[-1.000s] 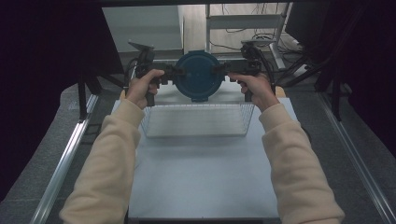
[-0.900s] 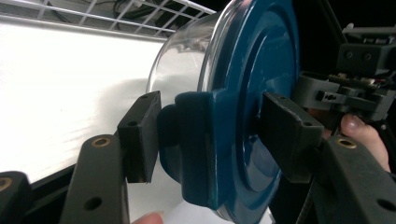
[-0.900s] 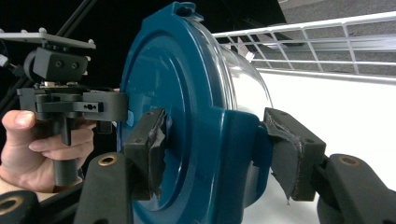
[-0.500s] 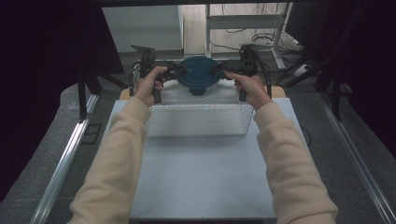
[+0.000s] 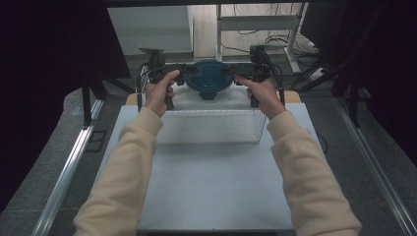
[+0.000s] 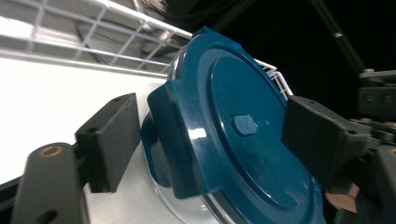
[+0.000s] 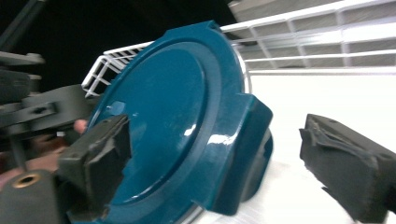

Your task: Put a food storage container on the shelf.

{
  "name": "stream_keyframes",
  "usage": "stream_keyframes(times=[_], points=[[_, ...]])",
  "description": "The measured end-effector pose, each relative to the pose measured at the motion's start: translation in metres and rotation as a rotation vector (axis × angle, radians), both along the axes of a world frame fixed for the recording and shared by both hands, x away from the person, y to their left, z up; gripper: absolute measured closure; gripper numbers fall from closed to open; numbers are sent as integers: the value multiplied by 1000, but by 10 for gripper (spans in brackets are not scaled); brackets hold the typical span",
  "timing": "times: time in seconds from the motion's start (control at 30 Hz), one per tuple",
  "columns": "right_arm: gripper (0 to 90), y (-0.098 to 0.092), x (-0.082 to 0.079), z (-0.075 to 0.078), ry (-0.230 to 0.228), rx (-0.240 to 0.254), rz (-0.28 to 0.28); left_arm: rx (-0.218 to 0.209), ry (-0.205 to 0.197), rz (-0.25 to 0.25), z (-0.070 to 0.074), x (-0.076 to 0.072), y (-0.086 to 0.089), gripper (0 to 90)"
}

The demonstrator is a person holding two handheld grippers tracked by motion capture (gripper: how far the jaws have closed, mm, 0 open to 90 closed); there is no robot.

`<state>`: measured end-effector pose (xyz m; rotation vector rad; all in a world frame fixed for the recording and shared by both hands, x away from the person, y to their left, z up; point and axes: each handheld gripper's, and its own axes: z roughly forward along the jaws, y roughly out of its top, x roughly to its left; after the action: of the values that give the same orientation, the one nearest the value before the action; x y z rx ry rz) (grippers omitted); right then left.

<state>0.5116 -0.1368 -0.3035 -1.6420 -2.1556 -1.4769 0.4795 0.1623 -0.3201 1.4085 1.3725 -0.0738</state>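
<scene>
Evidently released: both hand-held grippers, left hand-held gripper [image 5: 183,77] and right hand-held gripper [image 5: 235,74], have just opened, jaws flanking the teal-lidded glass container's [image 5: 209,78] latch tabs, now set in the far wire basket [image 5: 211,129].

A pale blue-grey counter [image 5: 211,187] is flanked by metal rails [image 5: 69,172] over a speckled grey floor [image 5: 354,147]. Dark curtains [image 5: 49,59] are hung at both sides. Behind, a light wall [image 5: 147,29], a metal shelf frame [image 5: 260,24] and loose cables [image 5: 280,37] are seen.
</scene>
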Motion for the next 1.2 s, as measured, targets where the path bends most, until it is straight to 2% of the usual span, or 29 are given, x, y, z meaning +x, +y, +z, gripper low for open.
stream_keyframes(times=[0.07, 0.17, 0.27, 0.33, 0.5, 0.63, 0.73, 0.77, 0.87, 0.93, 1.03, 1.2], points=[[62, 1, -6, 4, -26, -13, 9, 19, -19, 0, 4, -6, 1, 184], [50, 2, -22, 13, -101, -61, 2, 56, -51, 12, 10, -20, 4, 176], [52, -3, -40, 21, -184, -110, 1, 83, -86, -4, 15, -36, 7, 177], [59, -9, -52, 23, -226, -113, 5, 113, -107, -30, 16, -49, 10, 179], [76, -24, -73, 19, -267, -139, 35, 158, -146, -102, 9, -84, 11, 188], [84, -34, -91, 10, -292, -161, 84, 227, -184, -160, -5, -113, 10, 200], [97, -40, -105, -1, -317, -183, 109, 252, -197, -185, -17, -129, 9, 218], [103, -41, -110, -5, -326, -193, 118, 274, -200, -197, -23, -136, 9, 222], [113, -45, -127, -19, -351, -209, 139, 311, -188, -214, -38, -152, 9, 224], [117, -49, -138, -29, -367, -211, 153, 289, -170, -242, -49, -160, 10, 220], [119, -55, -153, -44, -382, -208, 184, 294, -155, -253, -66, -173, 12, 221], [129, -61, -173, -68, -368, -232, 209, 339, -129, -266, -89, -188, 10, 235]])
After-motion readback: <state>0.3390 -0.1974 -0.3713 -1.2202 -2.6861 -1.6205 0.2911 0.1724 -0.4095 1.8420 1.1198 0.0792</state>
